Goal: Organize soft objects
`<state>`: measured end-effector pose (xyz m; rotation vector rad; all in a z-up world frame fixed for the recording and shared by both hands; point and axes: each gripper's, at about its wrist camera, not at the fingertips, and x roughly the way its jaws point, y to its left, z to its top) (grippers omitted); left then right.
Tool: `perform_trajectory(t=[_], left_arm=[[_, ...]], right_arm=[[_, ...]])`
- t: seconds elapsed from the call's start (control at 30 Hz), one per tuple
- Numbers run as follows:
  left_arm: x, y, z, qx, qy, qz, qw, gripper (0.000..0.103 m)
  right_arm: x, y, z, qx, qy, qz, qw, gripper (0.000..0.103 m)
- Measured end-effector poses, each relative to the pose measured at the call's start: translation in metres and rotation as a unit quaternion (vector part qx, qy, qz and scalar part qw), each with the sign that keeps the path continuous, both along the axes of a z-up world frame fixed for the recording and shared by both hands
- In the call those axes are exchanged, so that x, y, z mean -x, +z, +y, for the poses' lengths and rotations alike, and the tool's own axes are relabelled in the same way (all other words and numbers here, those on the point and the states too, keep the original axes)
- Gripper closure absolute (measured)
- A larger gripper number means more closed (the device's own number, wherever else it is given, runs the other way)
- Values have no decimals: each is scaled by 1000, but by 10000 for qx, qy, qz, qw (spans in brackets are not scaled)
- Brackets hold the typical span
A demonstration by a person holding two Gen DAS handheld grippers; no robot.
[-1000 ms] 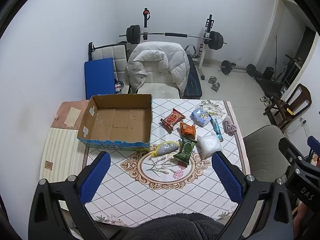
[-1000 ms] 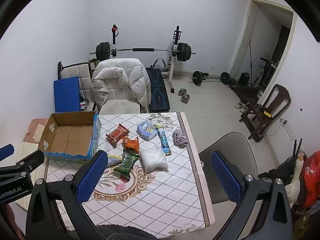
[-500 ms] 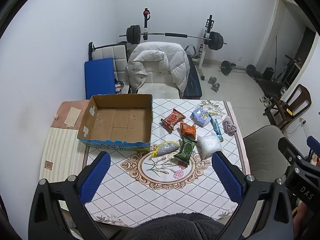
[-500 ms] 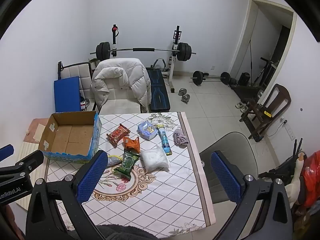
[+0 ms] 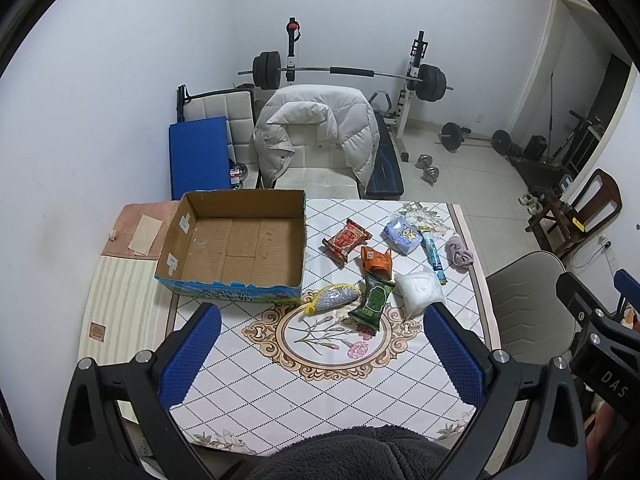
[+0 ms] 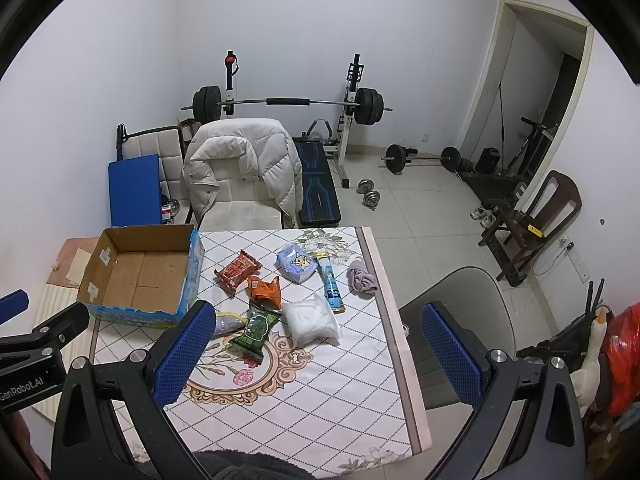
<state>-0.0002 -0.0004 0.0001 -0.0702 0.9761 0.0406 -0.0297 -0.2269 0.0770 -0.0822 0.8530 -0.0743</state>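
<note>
Left gripper, right gripper: spread wide, ribbed blue pads.

Bright packets on a patterned cloth

The tablecloth is white with dark diamond lines and a floral medallion; packets are red, orange, green; the cardboard box is brown, blue-printed outside.

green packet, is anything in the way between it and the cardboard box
Little visible does. The green packet lies right of the cardboard box, whose top is open and inside looks bare. Only the silver pouch lies between them on the table, low enough to lift over. Both grippers, left gripper and right gripper, have jaws open.
</note>
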Motion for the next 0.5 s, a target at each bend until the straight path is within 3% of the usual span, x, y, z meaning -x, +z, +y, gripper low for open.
perform_trajectory(t=[0.3,0.37,0.43,0.5], left_arm=[[-12,-9,1,-87,29,-61,9999,0],[-32,-32,4,-172,109,36,9998,0],[-55,-59,5,-202,119,270,9994,0],[-84,-100,3,-264,-9,701,9972,0]], right_arm=[[-15,-8,1,-221,-52,203,9995,0],[-29,-24,-8,-358,-115,384,9986,0],[-62,-60,-21,-588,-152,845,9946,0],[-103,-119,-37,-808,-158,1355,9873,0]])
